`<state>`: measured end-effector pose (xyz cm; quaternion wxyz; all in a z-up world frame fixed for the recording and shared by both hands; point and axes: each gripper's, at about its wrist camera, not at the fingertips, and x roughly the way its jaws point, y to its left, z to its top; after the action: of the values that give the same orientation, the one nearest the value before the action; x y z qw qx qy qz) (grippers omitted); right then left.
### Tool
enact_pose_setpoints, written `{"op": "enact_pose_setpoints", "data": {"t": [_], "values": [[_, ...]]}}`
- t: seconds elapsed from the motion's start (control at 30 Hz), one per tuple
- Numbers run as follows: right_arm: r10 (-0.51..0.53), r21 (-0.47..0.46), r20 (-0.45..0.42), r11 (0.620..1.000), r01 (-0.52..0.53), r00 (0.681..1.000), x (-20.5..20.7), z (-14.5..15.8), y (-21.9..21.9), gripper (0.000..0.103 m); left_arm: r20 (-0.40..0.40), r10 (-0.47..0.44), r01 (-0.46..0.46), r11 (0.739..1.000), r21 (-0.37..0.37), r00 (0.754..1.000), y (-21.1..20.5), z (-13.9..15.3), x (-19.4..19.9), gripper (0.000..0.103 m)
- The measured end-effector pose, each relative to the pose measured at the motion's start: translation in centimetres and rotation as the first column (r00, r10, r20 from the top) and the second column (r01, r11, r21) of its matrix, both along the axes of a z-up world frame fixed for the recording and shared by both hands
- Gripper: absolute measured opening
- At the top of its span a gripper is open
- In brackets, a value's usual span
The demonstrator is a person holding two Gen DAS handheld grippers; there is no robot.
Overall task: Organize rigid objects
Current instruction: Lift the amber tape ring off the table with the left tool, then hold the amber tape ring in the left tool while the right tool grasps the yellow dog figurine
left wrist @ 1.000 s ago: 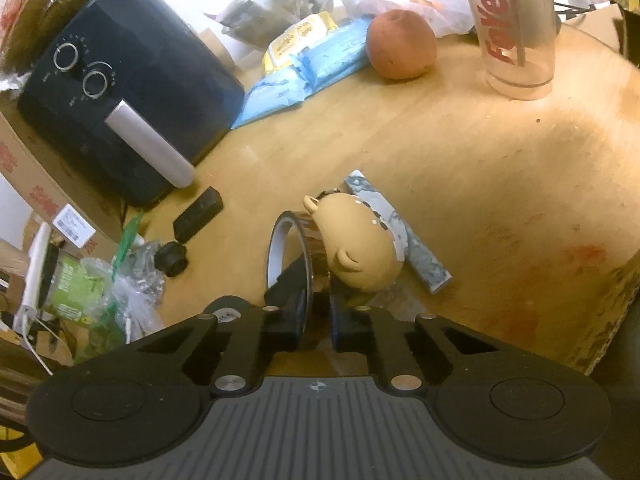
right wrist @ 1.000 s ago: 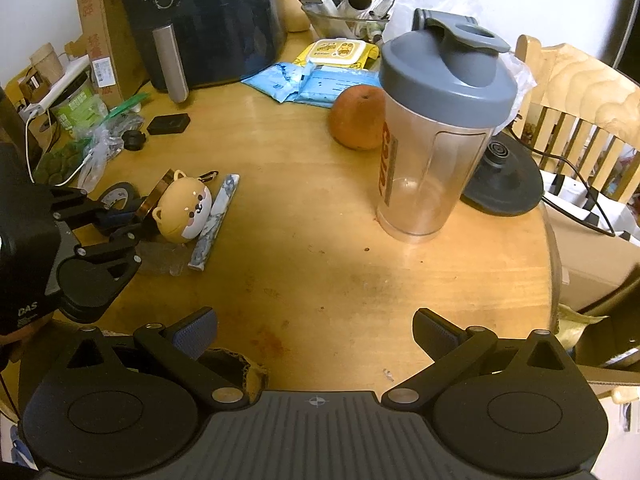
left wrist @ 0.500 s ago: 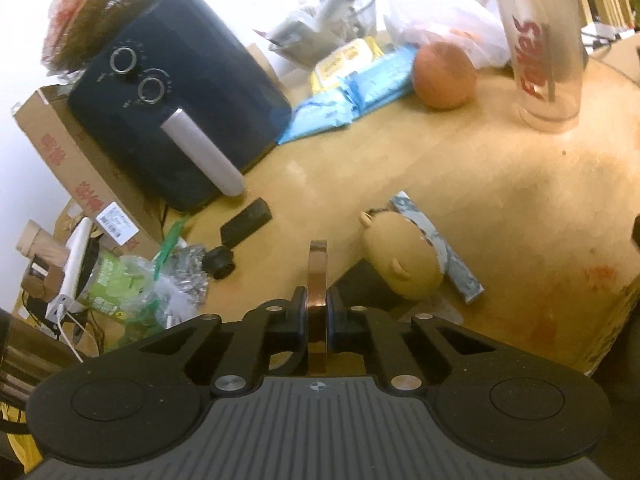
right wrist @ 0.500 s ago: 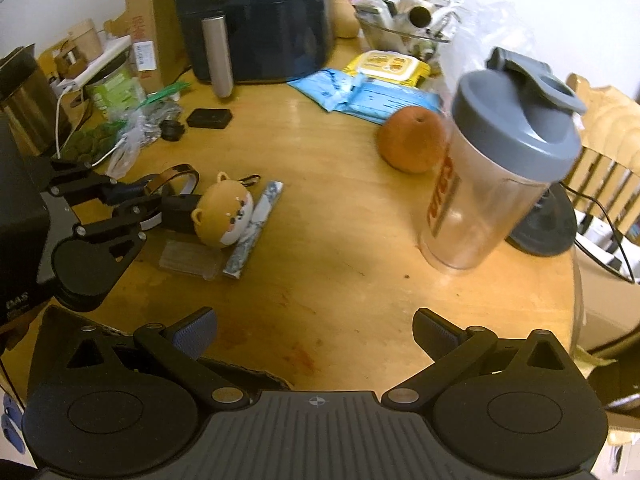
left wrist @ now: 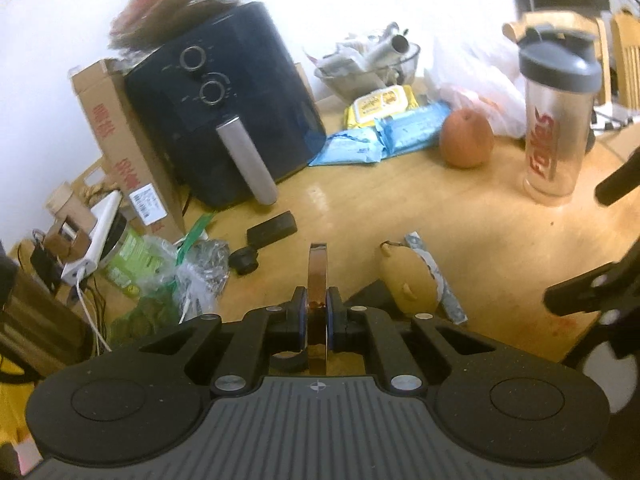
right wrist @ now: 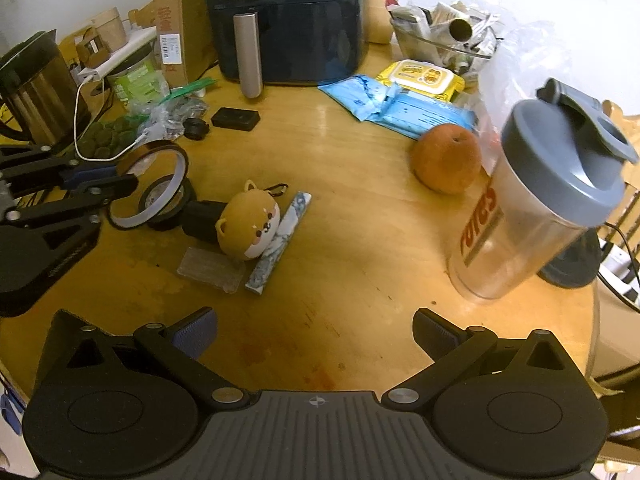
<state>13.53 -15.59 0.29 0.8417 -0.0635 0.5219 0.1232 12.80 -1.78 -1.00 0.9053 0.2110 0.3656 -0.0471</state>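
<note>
My left gripper (left wrist: pixel 317 309) is shut on an amber tape roll (left wrist: pixel 317 276) and holds it on edge above the round wooden table (left wrist: pixel 500 240). In the right wrist view the left gripper (right wrist: pixel 120 184) holds that tape roll (right wrist: pixel 176 164) lifted over a black tape roll (right wrist: pixel 166 208) lying on the table. A tan dog-shaped toy (right wrist: pixel 250 226) lies beside a marbled flat stick (right wrist: pixel 280 240) and a clear plastic piece (right wrist: pixel 210 268). My right gripper (right wrist: pixel 314 330) is open and empty over the table's near edge.
A black air fryer (right wrist: pixel 284 20) stands at the back. An orange (right wrist: pixel 446 158), a shaker bottle (right wrist: pixel 532 208), blue and yellow wipe packs (right wrist: pixel 400 96), a small black box (right wrist: pixel 235 119), a black cap (right wrist: pixel 195 128) and bagged clutter (left wrist: pixel 160 272) lie around the table.
My left gripper has lifted the amber tape roll up and away from the dog toy. The right gripper has pulled back and tilted, staying open.
</note>
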Motion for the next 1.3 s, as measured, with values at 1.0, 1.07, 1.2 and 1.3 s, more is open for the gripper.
{"op": "enact_pose_setpoints", "data": {"t": [1.0,1.07,1.2,1.3], "values": [[0.096,0.015,-0.001,0.995,-0.096,0.995,3.7,-1.3,3.5,0.103,-0.096,0.194,-0.216,0.911,-0.352,0.976,8.0,3.9,-2.7,0.010],[0.103,0.017,0.002,0.995,-0.103,0.995,3.9,-1.4,3.7,0.103,-0.103,0.198,-0.222,0.906,-0.359,0.975,8.3,3.9,-2.8,0.010],[0.103,0.027,0.004,0.994,-0.104,0.995,4.4,-1.7,4.0,0.103,-0.113,0.198,-0.226,0.899,-0.376,0.974,9.1,4.0,-3.0,0.010],[0.105,0.036,0.010,0.994,-0.105,0.994,4.8,-1.9,4.1,0.103,-0.116,0.197,-0.227,0.897,-0.380,0.974,9.5,4.1,-3.3,0.010]]}}
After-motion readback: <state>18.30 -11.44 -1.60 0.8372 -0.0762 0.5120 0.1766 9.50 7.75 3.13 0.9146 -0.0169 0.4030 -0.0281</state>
